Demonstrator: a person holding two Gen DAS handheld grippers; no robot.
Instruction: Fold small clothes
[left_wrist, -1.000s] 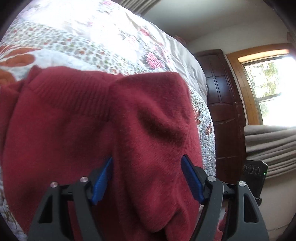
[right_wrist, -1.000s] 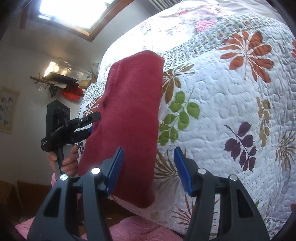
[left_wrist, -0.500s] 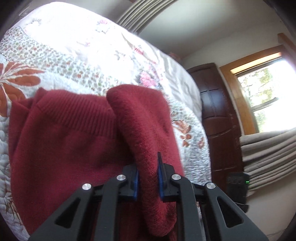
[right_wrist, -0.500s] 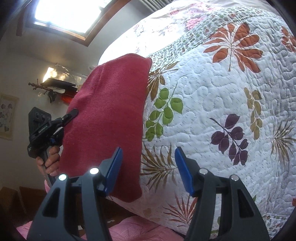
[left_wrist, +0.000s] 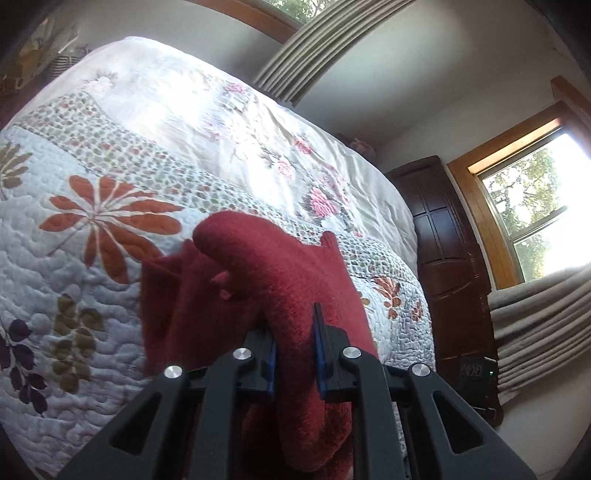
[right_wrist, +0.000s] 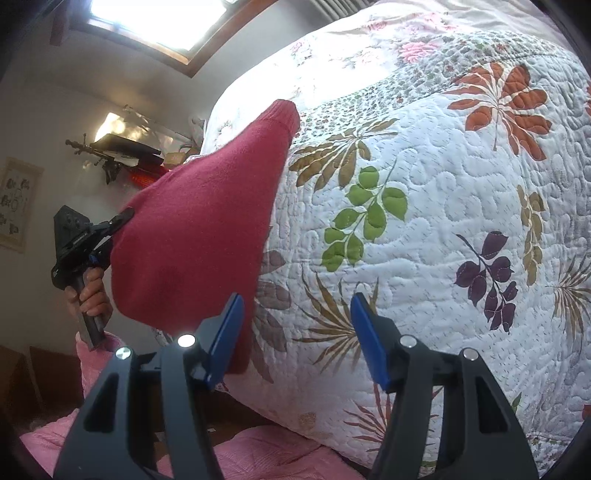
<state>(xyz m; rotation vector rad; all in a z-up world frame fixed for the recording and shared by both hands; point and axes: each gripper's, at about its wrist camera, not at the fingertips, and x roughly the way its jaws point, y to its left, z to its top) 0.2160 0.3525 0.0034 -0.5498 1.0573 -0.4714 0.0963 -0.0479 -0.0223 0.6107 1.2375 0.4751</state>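
my left gripper (left_wrist: 294, 349) is clamped on a thick fold of the dark red knit sweater (left_wrist: 266, 295), which is lifted partly off the quilted bed (left_wrist: 110, 177) near its left edge, the far end trailing on the floral quilt. my right gripper (right_wrist: 297, 339) hangs with its blue pads apart and nothing between them, just beside the sweater's near hanging edge (right_wrist: 199, 240). i judge the risk is in the one-sided hold: the knit is bulky and soft, so the bunched fold could creep out of the pads, or the loose half could slide off the bed edge and drag the rest down. if my right gripper pinches only one layer, the fold will land crooked.
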